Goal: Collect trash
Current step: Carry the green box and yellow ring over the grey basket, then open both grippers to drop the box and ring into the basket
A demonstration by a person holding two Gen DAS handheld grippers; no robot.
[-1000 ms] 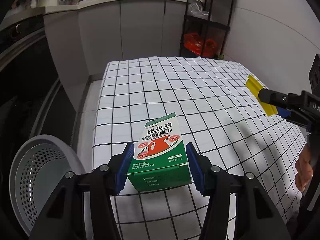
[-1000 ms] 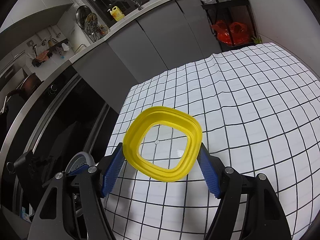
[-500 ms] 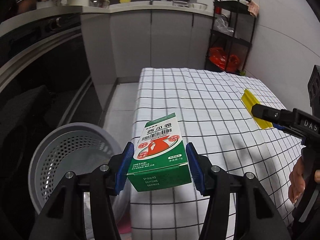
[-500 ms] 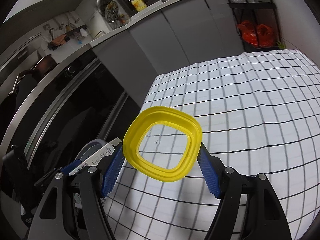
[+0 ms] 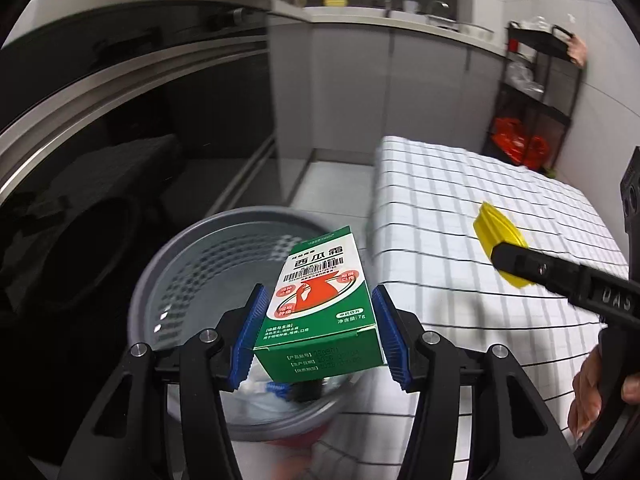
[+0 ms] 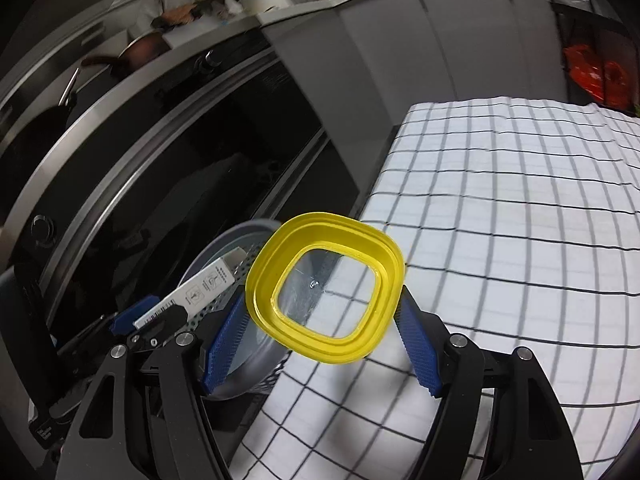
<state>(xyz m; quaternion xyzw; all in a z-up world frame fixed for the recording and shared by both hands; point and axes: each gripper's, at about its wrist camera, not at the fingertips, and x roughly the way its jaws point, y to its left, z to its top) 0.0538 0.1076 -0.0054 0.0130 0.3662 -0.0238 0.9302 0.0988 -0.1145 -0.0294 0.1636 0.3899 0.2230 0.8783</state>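
Two grippers: both loaded.
Left gripper (image 5: 318, 334): clamped on green box (image 5: 320, 300), bin (image 5: 192, 264) directly beneath.
Right gripper (image 6: 320, 340): clamped on yellow lid (image 6: 324, 292), table (image 6: 520, 208) ahead.

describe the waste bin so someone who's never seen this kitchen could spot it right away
Find the table with the white black-grid cloth near the dark oven front. On the floor by the table's left edge stands the grey round bin, its wall perforated with small holes. It is the only round open container there, and the green box hangs above it.
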